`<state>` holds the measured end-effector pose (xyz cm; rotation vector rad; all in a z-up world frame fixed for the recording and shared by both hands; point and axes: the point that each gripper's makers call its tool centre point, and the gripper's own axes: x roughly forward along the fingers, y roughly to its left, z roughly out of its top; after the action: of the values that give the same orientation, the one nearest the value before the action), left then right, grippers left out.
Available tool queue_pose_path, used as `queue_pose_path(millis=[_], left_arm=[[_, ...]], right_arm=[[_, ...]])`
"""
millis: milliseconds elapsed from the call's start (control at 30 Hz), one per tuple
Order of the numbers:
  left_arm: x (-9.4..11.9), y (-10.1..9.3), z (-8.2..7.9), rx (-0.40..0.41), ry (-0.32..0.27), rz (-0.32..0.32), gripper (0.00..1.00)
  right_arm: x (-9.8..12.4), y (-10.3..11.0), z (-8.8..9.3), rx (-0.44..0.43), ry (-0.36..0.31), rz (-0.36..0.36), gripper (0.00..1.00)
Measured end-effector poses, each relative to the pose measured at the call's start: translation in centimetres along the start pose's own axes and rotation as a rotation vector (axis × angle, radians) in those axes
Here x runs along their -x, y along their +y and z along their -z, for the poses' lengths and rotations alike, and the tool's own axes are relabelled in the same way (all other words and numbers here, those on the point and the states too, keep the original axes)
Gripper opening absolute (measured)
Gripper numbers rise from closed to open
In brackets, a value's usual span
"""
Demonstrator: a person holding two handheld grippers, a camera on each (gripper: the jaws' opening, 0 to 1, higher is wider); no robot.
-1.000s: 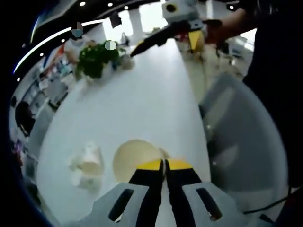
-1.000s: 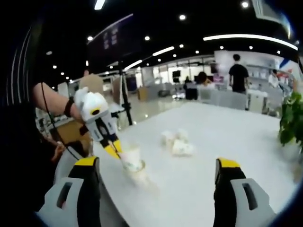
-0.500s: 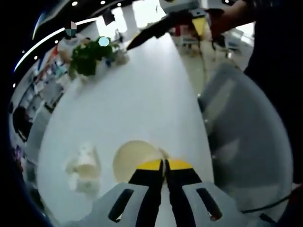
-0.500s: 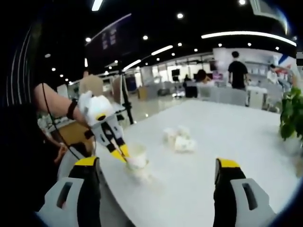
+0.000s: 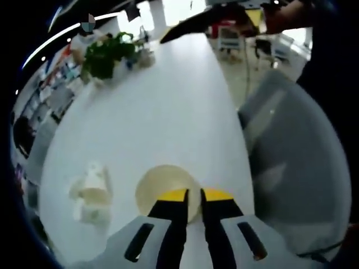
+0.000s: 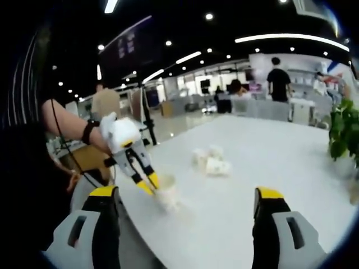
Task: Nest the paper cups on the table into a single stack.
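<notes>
Left tool pinches cup; white table (office).

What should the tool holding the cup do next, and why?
Probably carry it over to the loose cups. The left tool pinches the rim of one paper cup near the table edge, while the other paper cups sit apart in a small cluster. The right tool is open and holds nothing. Moving the held cup beside the cluster would let nesting start.

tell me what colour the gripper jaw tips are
Yellow, on black jaws; clearest on the right gripper in the right gripper view.
</notes>
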<state>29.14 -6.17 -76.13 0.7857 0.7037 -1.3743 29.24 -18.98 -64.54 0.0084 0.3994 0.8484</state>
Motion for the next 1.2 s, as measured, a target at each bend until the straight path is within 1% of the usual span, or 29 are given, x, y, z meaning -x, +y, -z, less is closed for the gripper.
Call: queue_pose_path(millis=[100, 200, 400, 467, 533, 600, 800, 900, 1000, 1033, 1067, 1133, 1167, 1200], left_arm=[[-0.2, 0.1, 0.5, 0.024, 0.01, 0.003, 0.15], [-0.2, -0.1, 0.9, 0.031, 0.019, 0.01, 0.17], [0.4, 0.1, 0.6, 0.044, -0.005, -0.002, 0.16], [0.3, 0.3, 0.9, 0.059, -0.015, -0.004, 0.14], [0.1, 0.0, 1.6, 0.078, 0.017, 0.005, 0.15], [0.4, 0.3, 1.5, 0.048, 0.002, 0.004, 0.13], [0.8, 0.5, 1.4, 0.072, -0.017, -0.003, 0.13], [1.2, 0.8, 1.3, 0.091, -0.043, -0.021, 0.14], [1.8, 1.3, 1.2, 0.136, -0.081, -0.045, 0.16], [2.1, 1.4, 0.8, 0.159, -0.11, -0.051, 0.16], [2.2, 1.4, 0.6, 0.166, -0.121, -0.052, 0.17], [3.0, 1.9, -0.3, 0.203, -0.192, -0.078, 0.19], [3.2, 2.1, -0.5, 0.21, -0.213, -0.085, 0.19], [3.5, 2.3, -0.7, 0.237, -0.238, -0.093, 0.2]], right_arm=[[0.0, 0.1, 0.0, 0.0, 0.003, -0.002, 0.98], [0.0, 0.1, 0.0, -0.003, 0.005, -0.002, 0.98], [-0.2, 0.4, -0.1, -0.006, 0.003, -0.004, 0.97], [-0.4, 0.5, -0.2, -0.003, 0.006, -0.008, 0.97], [-0.6, 0.7, -0.3, 0.004, 0.009, -0.007, 0.97], [-0.6, 0.7, -0.5, 0.001, 0.009, -0.009, 0.97], [-0.9, 0.4, -0.3, -0.013, 0.012, -0.001, 0.97], [-1.0, 0.6, -0.4, -0.017, 0.008, -0.001, 0.97], [-1.2, 0.8, -0.4, -0.018, 0.013, -0.003, 0.97], [-1.2, 0.8, -0.4, -0.016, 0.012, -0.003, 0.97], [-1.2, 0.8, -0.4, -0.016, 0.01, -0.005, 0.97], [-1.2, 0.9, -0.2, -0.018, 0.014, -0.006, 0.97], [-1.2, 0.8, -0.2, -0.018, 0.015, -0.005, 0.97], [-1.2, 0.9, -0.1, -0.022, 0.015, -0.006, 0.97]])
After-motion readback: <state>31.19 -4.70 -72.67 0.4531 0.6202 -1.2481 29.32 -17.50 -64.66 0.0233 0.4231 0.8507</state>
